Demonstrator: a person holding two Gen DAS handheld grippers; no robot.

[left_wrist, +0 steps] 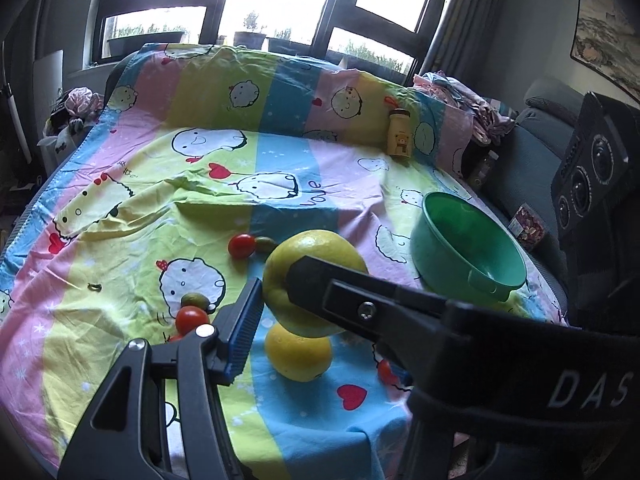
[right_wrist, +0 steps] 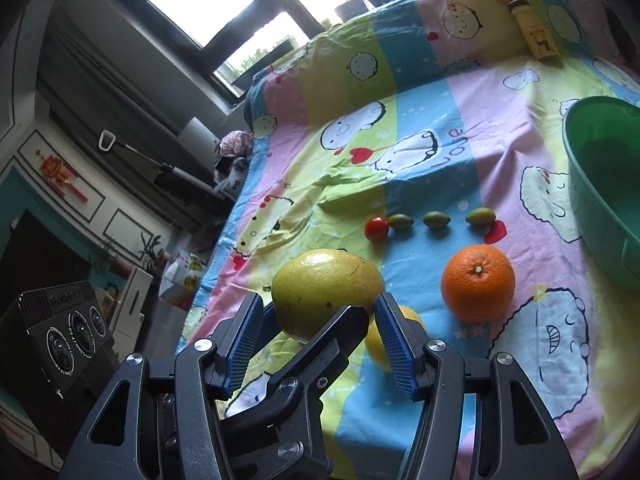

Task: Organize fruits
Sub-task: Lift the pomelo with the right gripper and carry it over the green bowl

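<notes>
Nearest, the left gripper (left_wrist: 276,300) pinches a big green-yellow fruit (left_wrist: 308,280) by its middle, lifted above a yellow lemon (left_wrist: 298,354). It looks heavy, firm and smooth, so holding its widest part seems safest. Right gripper (right_wrist: 320,320) is spread around the same fruit, its pads apparently not pressing. Farther right lie an orange (right_wrist: 478,284) and a green bowl (right_wrist: 576,184) on the cloth (right_wrist: 440,120).

A cartoon-print sheet (right_wrist: 420,128) carries an orange (right_wrist: 477,283) and green bowl (right_wrist: 600,184).
</notes>
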